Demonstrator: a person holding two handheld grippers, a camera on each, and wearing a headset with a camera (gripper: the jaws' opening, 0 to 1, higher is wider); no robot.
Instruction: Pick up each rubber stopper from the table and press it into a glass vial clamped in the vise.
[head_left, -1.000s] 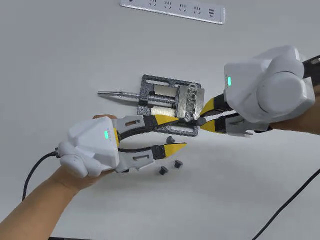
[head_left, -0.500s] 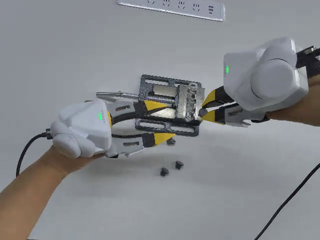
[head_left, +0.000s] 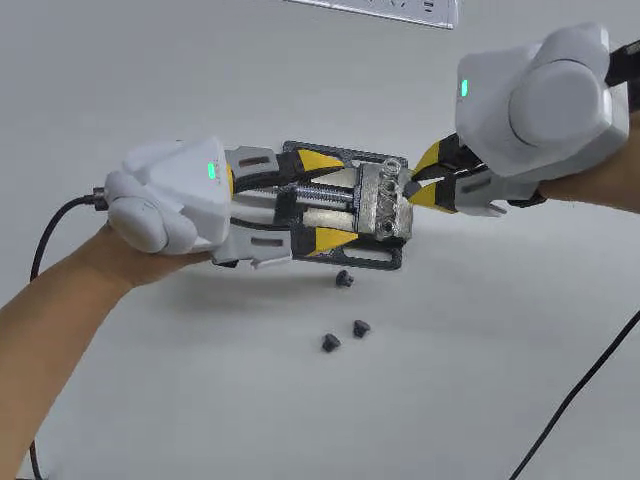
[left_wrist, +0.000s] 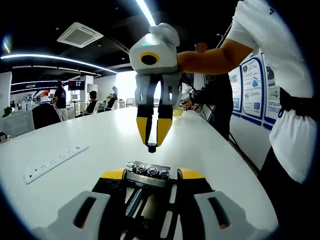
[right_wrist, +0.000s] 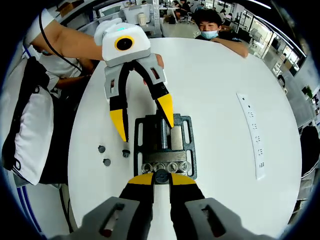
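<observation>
Seating a stopper is the step in hand, judged from how things lie on the white table (head_left: 200, 390): the dark metal bench vise (right_wrist: 171, 139) sits mid-table. The left gripper (head_left: 345, 197) reaches over it from the screw side, its yellow-tipped jaws spread wide to either side of the vise body and holding nothing; whether they touch it I cannot tell. Opposite, the right gripper (left_wrist: 151, 142) has its jaws drawn nearly together on a small dark rubber stopper (left_wrist: 151, 147), poised just above the clamped row. The four glass vials (left_wrist: 148, 169) stand upright side by side in the vise, clear, round-mouthed, and all apparently unplugged. The stopper hangs over the middle of the row, though which vial it is meant for I cannot say. The next move probably calls for centring it over one mouth and pushing straight down, gently, since glass may chip. Three loose stoppers (head_left: 344, 279), squat and grey-black, lie near the vise
</observation>
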